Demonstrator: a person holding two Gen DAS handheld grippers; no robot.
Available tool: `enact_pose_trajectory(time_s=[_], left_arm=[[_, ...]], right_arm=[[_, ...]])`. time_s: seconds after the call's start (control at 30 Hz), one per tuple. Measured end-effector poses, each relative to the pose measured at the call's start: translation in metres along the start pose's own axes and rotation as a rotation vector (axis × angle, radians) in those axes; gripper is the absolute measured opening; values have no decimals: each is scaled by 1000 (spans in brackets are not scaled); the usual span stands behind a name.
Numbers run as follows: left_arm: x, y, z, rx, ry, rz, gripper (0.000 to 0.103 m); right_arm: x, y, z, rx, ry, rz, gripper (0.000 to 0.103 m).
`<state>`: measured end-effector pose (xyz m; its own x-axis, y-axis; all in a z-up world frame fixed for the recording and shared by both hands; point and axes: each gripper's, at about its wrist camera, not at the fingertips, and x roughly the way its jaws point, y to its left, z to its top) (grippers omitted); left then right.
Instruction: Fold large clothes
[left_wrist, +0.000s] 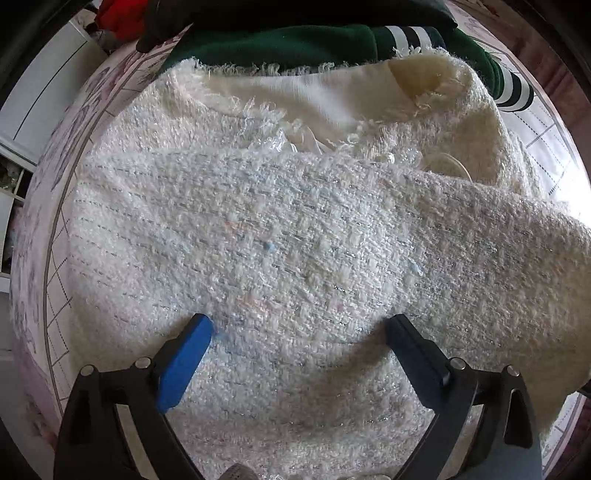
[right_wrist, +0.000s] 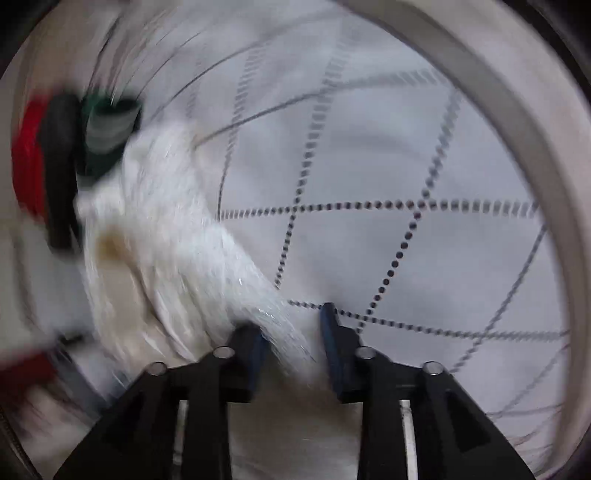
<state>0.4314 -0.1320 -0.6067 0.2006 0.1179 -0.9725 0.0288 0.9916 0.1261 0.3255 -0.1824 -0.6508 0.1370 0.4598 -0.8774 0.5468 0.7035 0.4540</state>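
Observation:
A large white fluffy tweed garment (left_wrist: 288, 229) with frayed edges lies spread on the bed and fills the left wrist view. My left gripper (left_wrist: 299, 323) hovers close over its near part, pointing down, with its blue pads wide apart and nothing between them. In the blurred right wrist view the same white garment (right_wrist: 166, 236) trails in from the left. Its end lies between the jaws of my right gripper (right_wrist: 290, 321), against the left pad (right_wrist: 256, 354), with a gap to the right pad. The jaws stand partly open.
A dark green garment with white-striped cuffs (left_wrist: 295, 44) lies just beyond the white one and shows as a dark green garment (right_wrist: 107, 129) at upper left. Red cloth (right_wrist: 26, 155) and a black item (right_wrist: 61, 166) sit beside it. The bed sheet (right_wrist: 369, 147) has a dotted diamond grid.

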Motion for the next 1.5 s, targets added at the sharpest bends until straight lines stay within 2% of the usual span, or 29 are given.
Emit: enact_pose_trajectory(time_s=[0.03, 0.1, 0.13, 0.23, 0.3, 0.43, 0.47, 0.5, 0.57, 0.63, 0.73, 0.77, 0.8, 0.83, 0.87, 0.97, 1.03, 1.1, 1.13, 1.17, 1.23, 1.27, 1.37, 1.5], left_arm=[[0, -2, 0, 2, 0, 0, 99], [-2, -5, -1, 7, -4, -4, 99], [-3, -5, -2, 13, -4, -7, 99], [-3, 6, -4, 55, -5, -16, 99], [-5, 7, -8, 102, -12, -8, 99], [-6, 14, -17, 153, -27, 0, 99], [-7, 16, -19, 151, -26, -9, 99], [-9, 17, -20, 147, -26, -12, 99], [-18, 18, -26, 137, -44, -6, 99], [-32, 19, -36, 129, -67, 0, 99], [-48, 27, -59, 109, -93, 17, 99], [-49, 29, -68, 107, -92, 26, 99], [-48, 30, -74, 106, -85, 31, 99], [-46, 30, -79, 106, -70, 36, 99], [-43, 33, -87, 106, -54, 39, 99], [-44, 30, -113, 87, -32, 46, 99], [-48, 27, -126, 77, -24, 56, 99], [-52, 22, -140, 58, -7, 55, 99], [-54, 18, -145, 49, 3, 51, 99], [-57, 13, -152, 36, 13, 46, 99], [-62, 3, -161, 24, 19, 53, 99], [-65, -5, -168, 17, 29, 62, 99], [-76, -30, -183, 5, 44, 101, 99], [-96, -85, -216, 8, 83, 210, 99]], right_arm=[[2, 5, -4, -57, 4, -35, 31], [9, -7, -10, 10, 21, -9, 12], [12, -14, -14, 58, 34, 24, 9], [10, -32, -32, 211, 50, 98, 7], [12, -38, -56, 289, 71, 129, 7], [1, -43, -85, 335, 66, 164, 7], [-5, -45, -85, 324, 37, 142, 7], [-14, -47, -84, 260, -10, 65, 7], [-23, -40, -79, 141, -9, -64, 31], [-32, -31, -80, 82, 15, -113, 41], [-39, -12, -101, -34, 36, -196, 54], [-36, -16, -111, -48, 58, -225, 54], [-23, -30, -122, -54, 122, -278, 54], [-10, -42, -131, -53, 177, -377, 52], [-7, -51, -138, -41, 173, -396, 52], [-29, -52, -147, -60, 157, -412, 52], [-40, -28, -155, -82, 115, -407, 54], [-60, -28, -159, -117, 102, -436, 55], [-66, -28, -160, -130, 100, -443, 58], [-72, -29, -161, -146, 97, -454, 70], [-86, -26, -151, -179, 85, -475, 83], [-91, -27, -150, -191, 82, -483, 83], [-113, -51, -131, -230, 89, -470, 83], [-141, -97, -105, -284, 114, -448, 83]])
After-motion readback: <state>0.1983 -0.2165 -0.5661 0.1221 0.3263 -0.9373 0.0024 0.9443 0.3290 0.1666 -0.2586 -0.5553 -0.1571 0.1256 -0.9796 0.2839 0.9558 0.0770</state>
